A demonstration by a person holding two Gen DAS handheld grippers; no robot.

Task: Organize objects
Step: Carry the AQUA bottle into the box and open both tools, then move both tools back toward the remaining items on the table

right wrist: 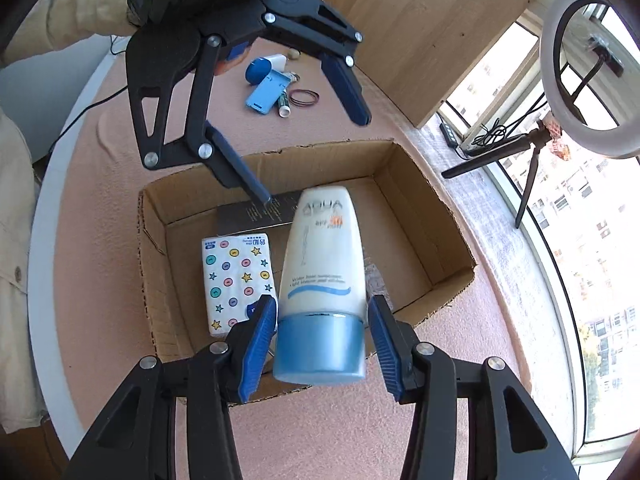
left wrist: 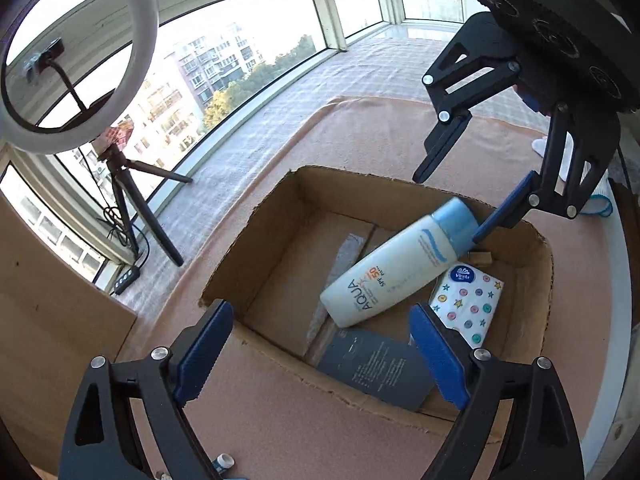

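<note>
Over an open cardboard box [right wrist: 420, 216] on a pink-covered counter [right wrist: 320, 432], the right tongs [right wrist: 322, 336] have a white sunscreen bottle [right wrist: 320, 264] between them. Their blue pads [right wrist: 258, 340] sit on either side of the bottle's pale blue cap [right wrist: 320, 350], with a thin gap visible on each side, so I cannot tell whether they are gripping it. The bottle is a flattened tube shape, wide at the cap and narrower at the far end, printed with "AQUA", a wavy blue stripe and an orange SPF 50 mark. In the left wrist view the bottle [left wrist: 390, 272] hangs tilted above the box [left wrist: 256, 264] floor, cap end up by the right tongs [left wrist: 452, 208].

Inside the box, left of the bottle, lies a white tissue pack [right wrist: 238, 280] patterned with coloured buttons and stars. At the far wall lies a flat dark card [right wrist: 256, 212] with small pale print.

The left tongs [left wrist: 320, 352] are wide open and hold nothing, poised over the box's near edge in their own view. From the right wrist view the left tongs [right wrist: 312, 156] reach in from the far side, one tip just above the dark card.

On the counter beyond the box are a blue-and-white item [right wrist: 264, 68], a light blue flat case [right wrist: 266, 94], a small tube [right wrist: 283, 106] and red rubber bands [right wrist: 304, 98]. To the right, by the window, a ring light [right wrist: 588, 64] stands on a tripod [right wrist: 520, 160].
</note>
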